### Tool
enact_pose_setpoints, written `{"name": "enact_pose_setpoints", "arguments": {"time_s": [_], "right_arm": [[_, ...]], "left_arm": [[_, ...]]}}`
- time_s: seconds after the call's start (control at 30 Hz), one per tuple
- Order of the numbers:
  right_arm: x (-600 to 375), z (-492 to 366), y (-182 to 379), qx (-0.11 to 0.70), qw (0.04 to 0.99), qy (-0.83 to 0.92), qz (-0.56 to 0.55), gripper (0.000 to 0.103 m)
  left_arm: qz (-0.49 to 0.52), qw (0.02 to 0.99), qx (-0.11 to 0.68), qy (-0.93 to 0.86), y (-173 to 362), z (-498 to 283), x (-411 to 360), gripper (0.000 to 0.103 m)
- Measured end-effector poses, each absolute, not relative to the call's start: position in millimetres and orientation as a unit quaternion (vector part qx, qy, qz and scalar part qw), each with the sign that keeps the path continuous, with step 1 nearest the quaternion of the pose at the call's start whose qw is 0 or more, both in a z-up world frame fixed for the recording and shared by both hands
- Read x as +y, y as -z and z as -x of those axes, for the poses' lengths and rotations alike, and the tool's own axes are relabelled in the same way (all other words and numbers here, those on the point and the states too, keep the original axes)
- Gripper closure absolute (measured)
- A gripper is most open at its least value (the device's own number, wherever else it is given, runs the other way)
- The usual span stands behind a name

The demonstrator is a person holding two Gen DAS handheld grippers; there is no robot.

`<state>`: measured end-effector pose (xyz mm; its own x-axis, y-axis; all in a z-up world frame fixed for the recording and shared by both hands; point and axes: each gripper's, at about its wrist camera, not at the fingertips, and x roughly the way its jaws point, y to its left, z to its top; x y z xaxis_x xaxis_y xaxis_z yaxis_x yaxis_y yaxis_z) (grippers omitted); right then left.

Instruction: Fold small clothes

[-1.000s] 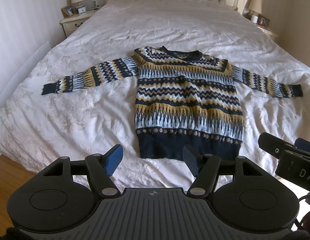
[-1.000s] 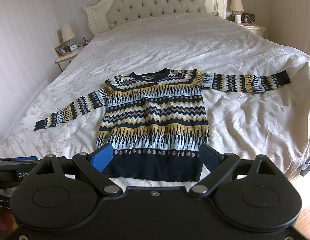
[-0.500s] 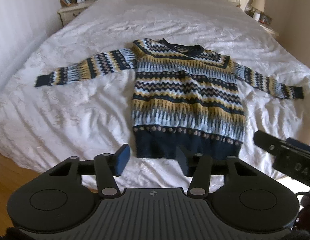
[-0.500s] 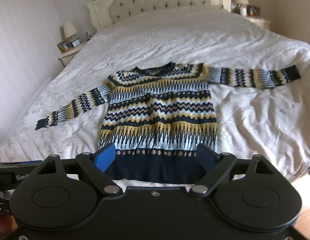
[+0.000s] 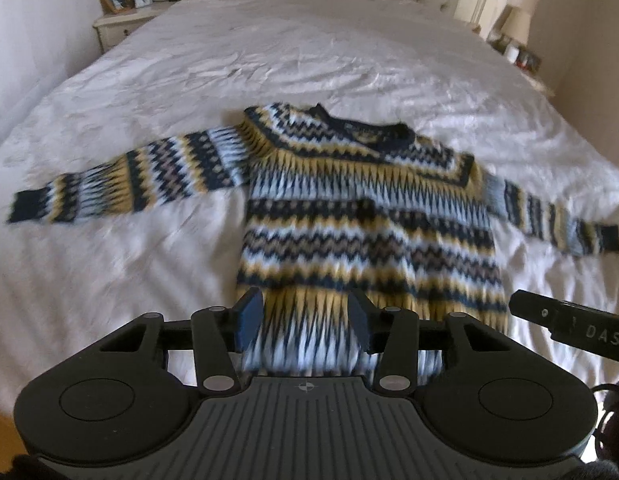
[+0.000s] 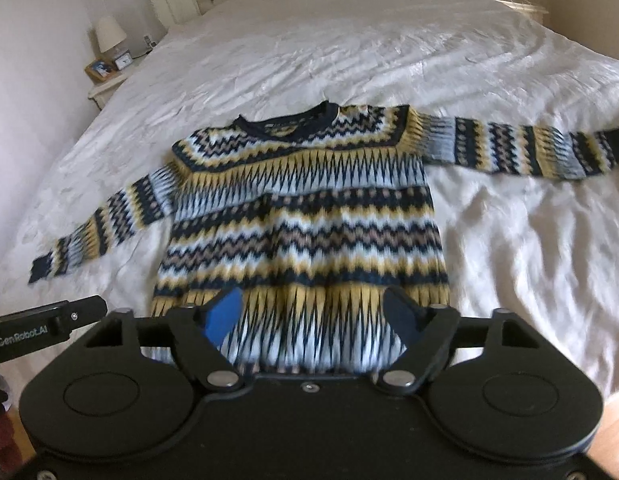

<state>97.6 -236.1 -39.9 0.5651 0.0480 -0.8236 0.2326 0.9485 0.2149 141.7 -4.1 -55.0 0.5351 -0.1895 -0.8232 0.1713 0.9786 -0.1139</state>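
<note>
Sweater of navy, yellow and pale-blue zigzag knit (image 5: 365, 216) lies flat on the white bed (image 5: 309, 60), collar toward the headboard, sleeves outspread. Left gripper (image 5: 305, 316) and right gripper (image 6: 313, 314) hover over its hem, fingers apart, empty.

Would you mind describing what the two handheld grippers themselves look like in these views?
Both are matte black, with two round discs flanking scissor-like linkages on silver pivots. The left gripper has a grey ribbed plate with a small crosshair mark and dark navy pads. The right gripper has one bright blue pad. From the side, its body reads "DAS"; the left's reads "GenRobot.AI".
</note>
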Motion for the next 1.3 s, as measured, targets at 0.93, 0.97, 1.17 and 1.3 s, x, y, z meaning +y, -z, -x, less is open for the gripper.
{"name": "enact_pose_setpoints", "arguments": {"time_s": [0.93, 0.97, 1.17, 1.3], "right_arm": [[-288, -477, 178, 0.52, 0.844, 0.11, -0.073, 0.047], [-288, -485, 186, 0.529, 0.838, 0.114, -0.067, 0.047], [-291, -501, 222, 0.585, 0.8, 0.125, -0.043, 0.088], [-296, -510, 217, 0.569, 0.81, 0.139, -0.005, 0.094]], "left_arm": [[-0.06, 0.839, 0.529, 0.113, 149, -379, -23, 0.057], [-0.061, 0.839, 0.529, 0.112, 151, -383, -24, 0.057], [-0.063, 0.838, 0.53, 0.114, 160, -403, -29, 0.057], [-0.065, 0.839, 0.529, 0.112, 161, -405, -29, 0.057]]}}
